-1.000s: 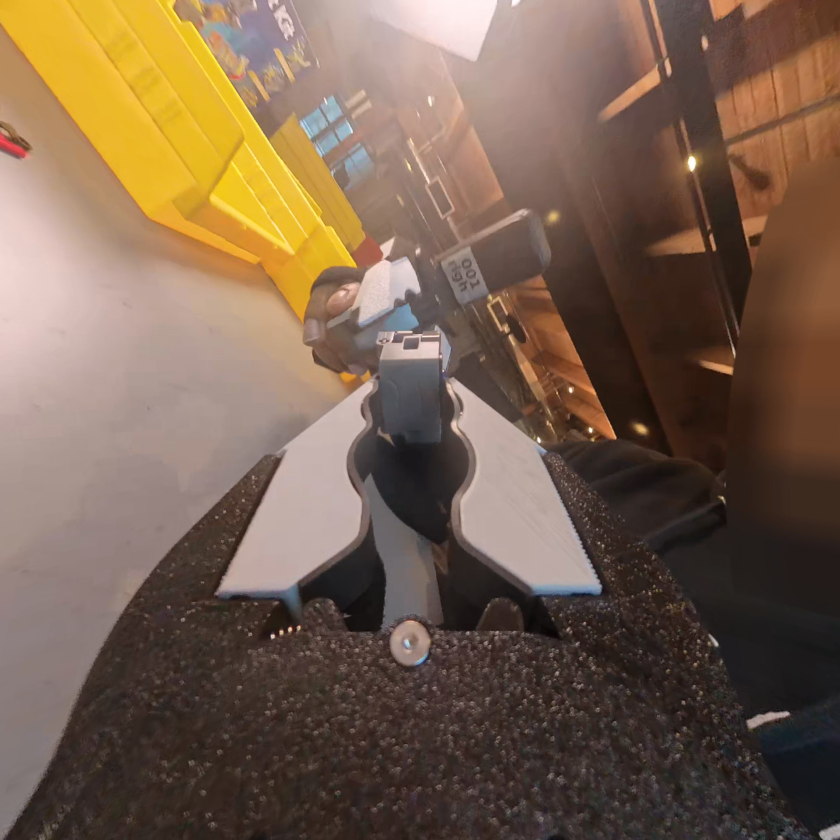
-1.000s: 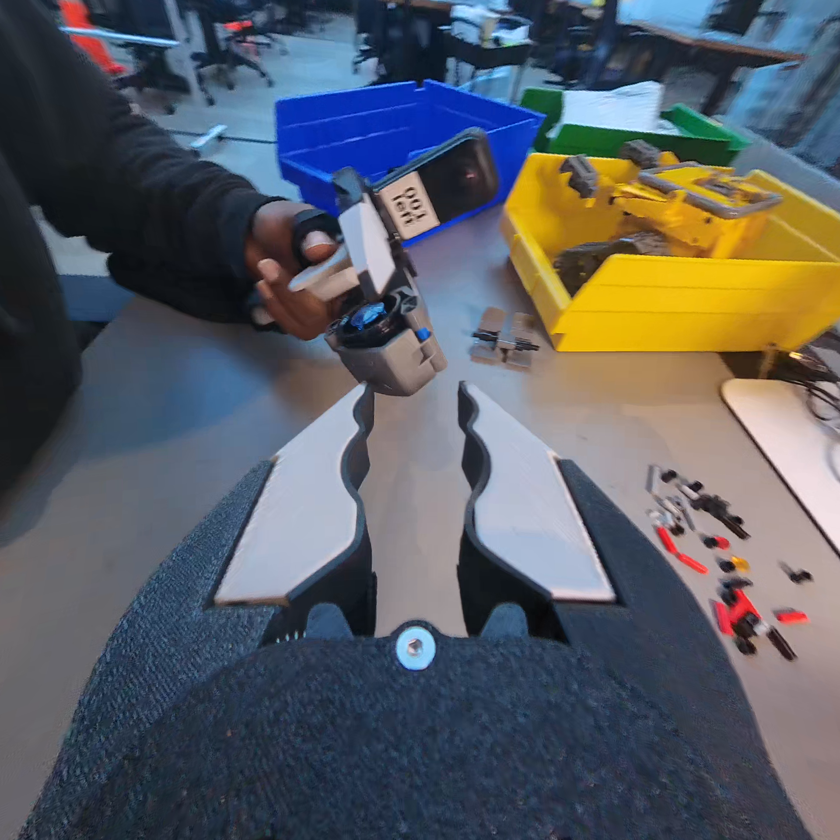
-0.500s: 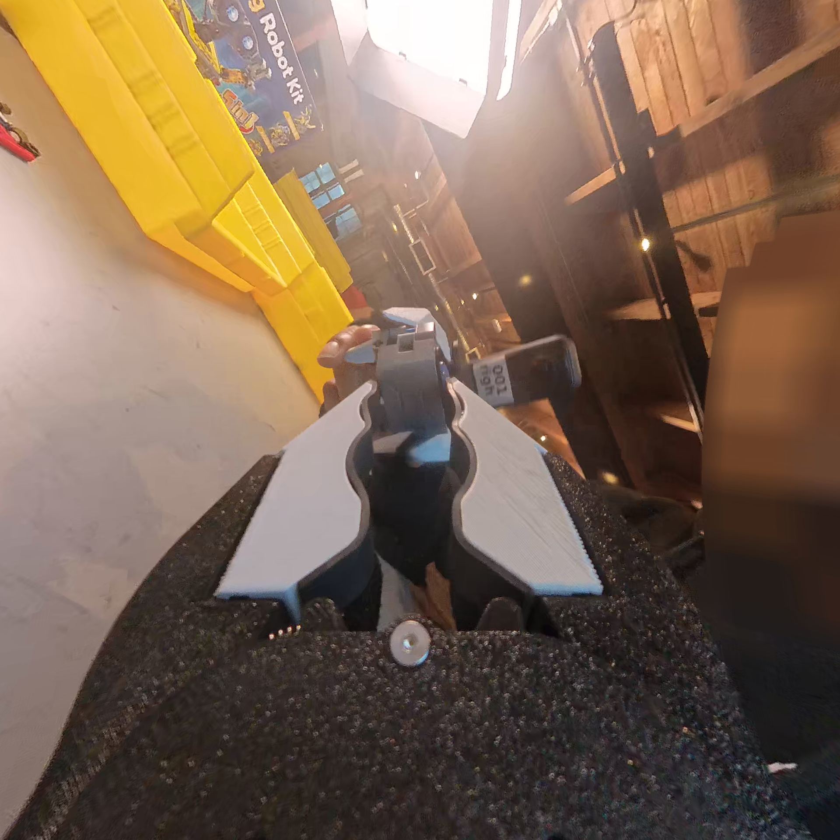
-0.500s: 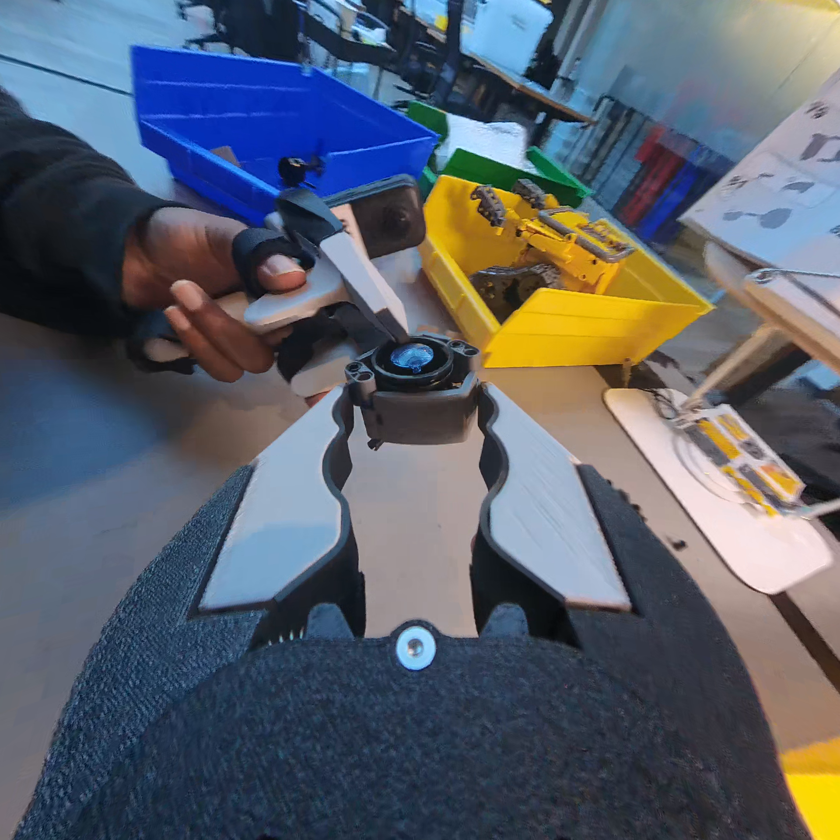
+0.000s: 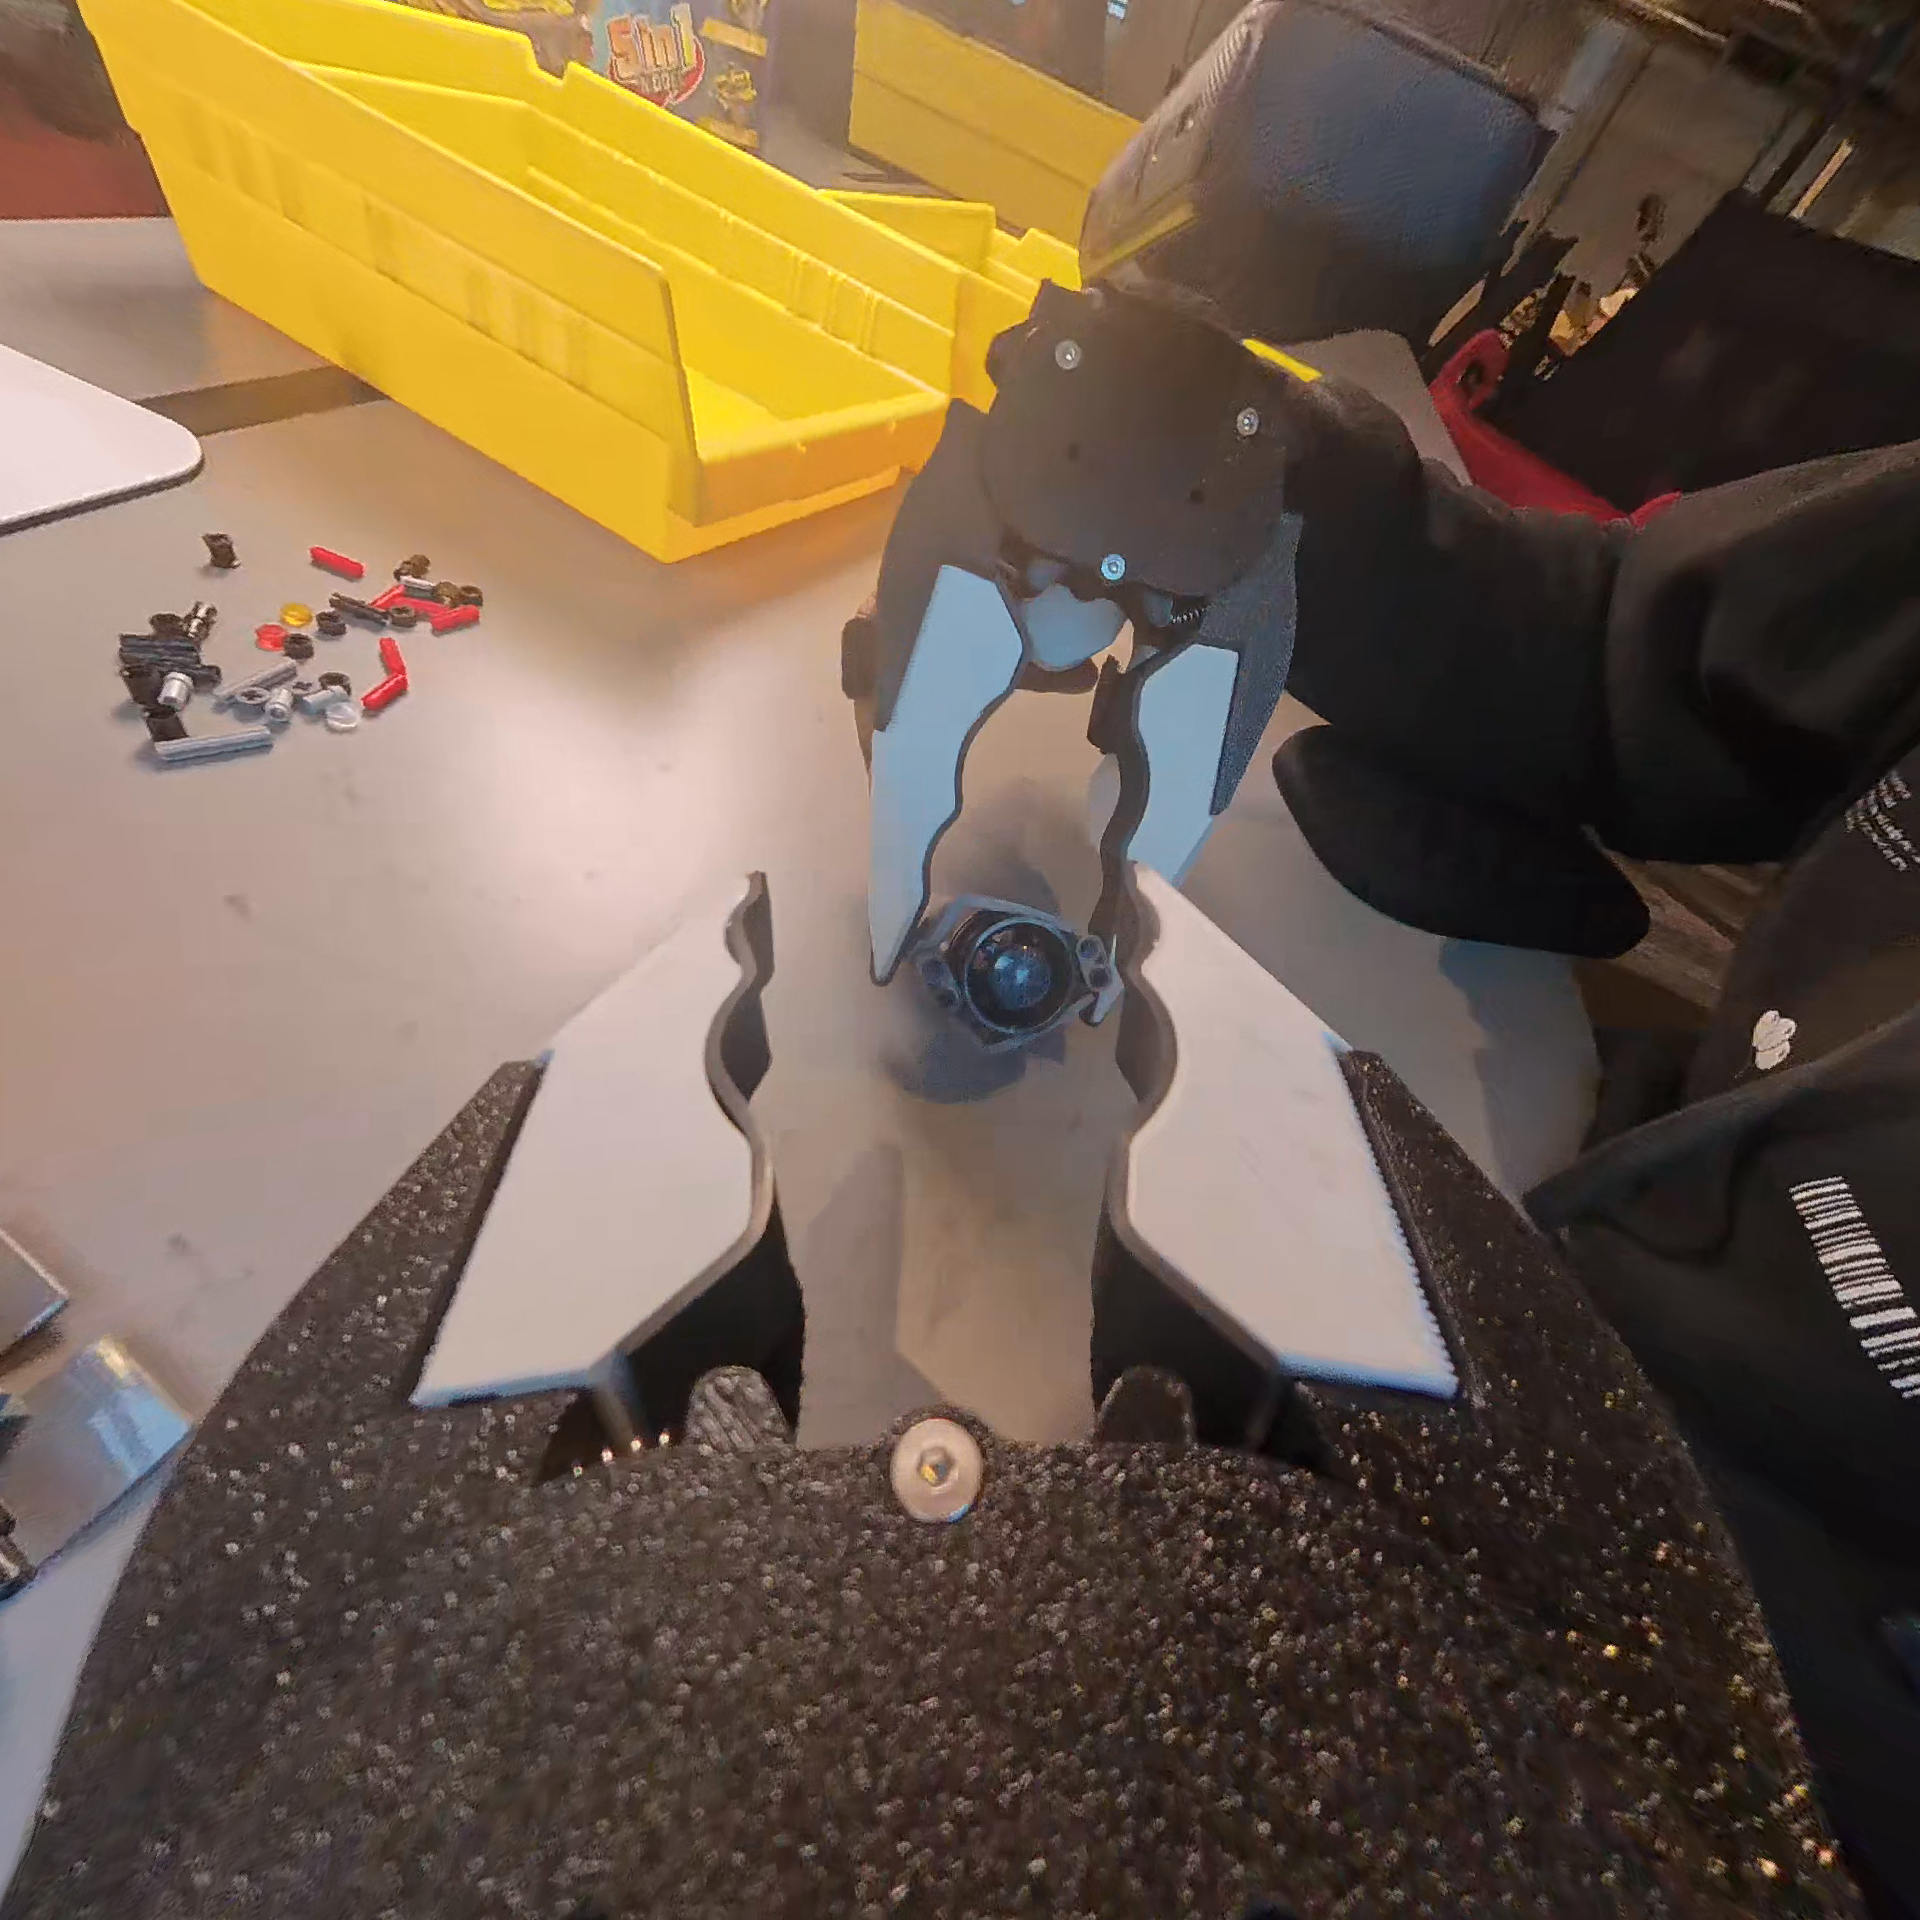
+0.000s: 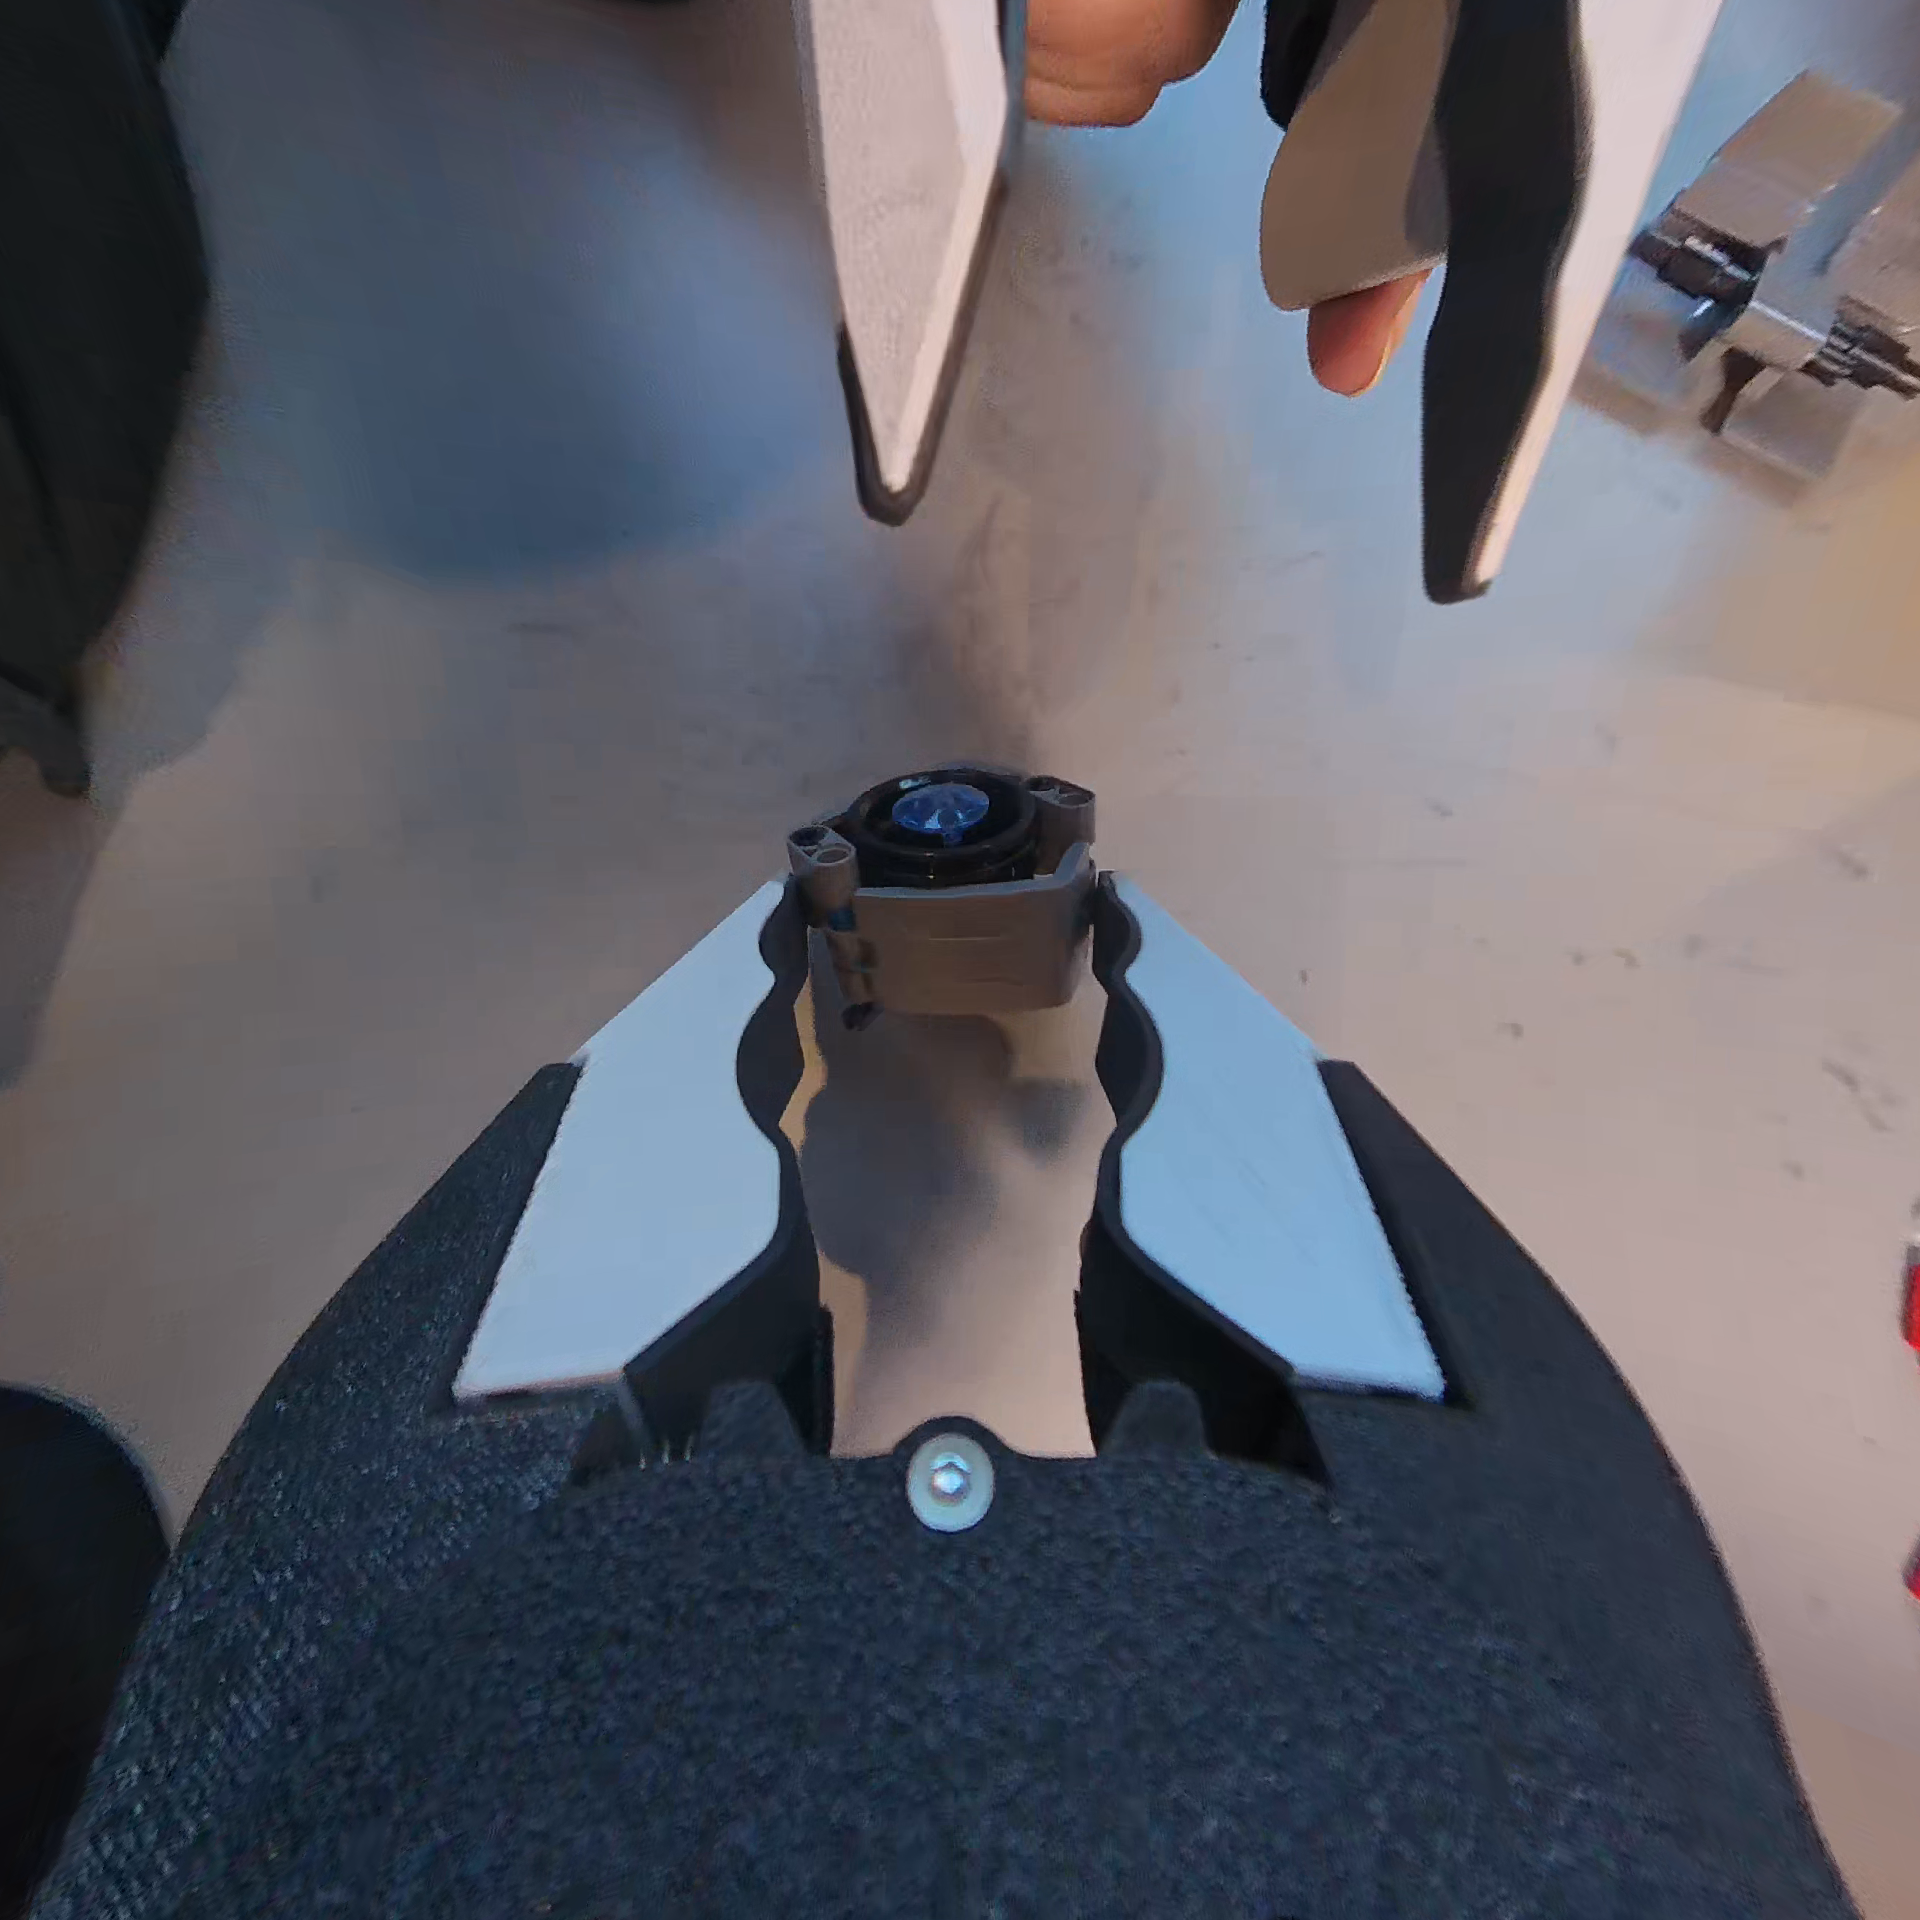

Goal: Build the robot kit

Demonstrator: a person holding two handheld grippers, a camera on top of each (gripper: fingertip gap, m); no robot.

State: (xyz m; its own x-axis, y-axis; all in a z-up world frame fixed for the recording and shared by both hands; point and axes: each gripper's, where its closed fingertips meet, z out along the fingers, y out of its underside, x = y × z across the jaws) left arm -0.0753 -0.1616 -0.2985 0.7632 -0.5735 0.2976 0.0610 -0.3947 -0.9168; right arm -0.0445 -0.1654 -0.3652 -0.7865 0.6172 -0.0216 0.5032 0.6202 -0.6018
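now a small grey block with a round black and blue centre (image 6: 951,904) sits pinched between the tips of the right gripper (image 6: 940,935), just above the grey table (image 5: 312,935); half a second ago both tools touched it, and a second ago the left gripper (image 5: 940,935) alone clamped it. that left gripper has let go and hangs spread wide beside it, so the piece has changed hands. loose red and black parts (image 5: 291,655) and a yellow bin (image 5: 582,343) lie farther off.
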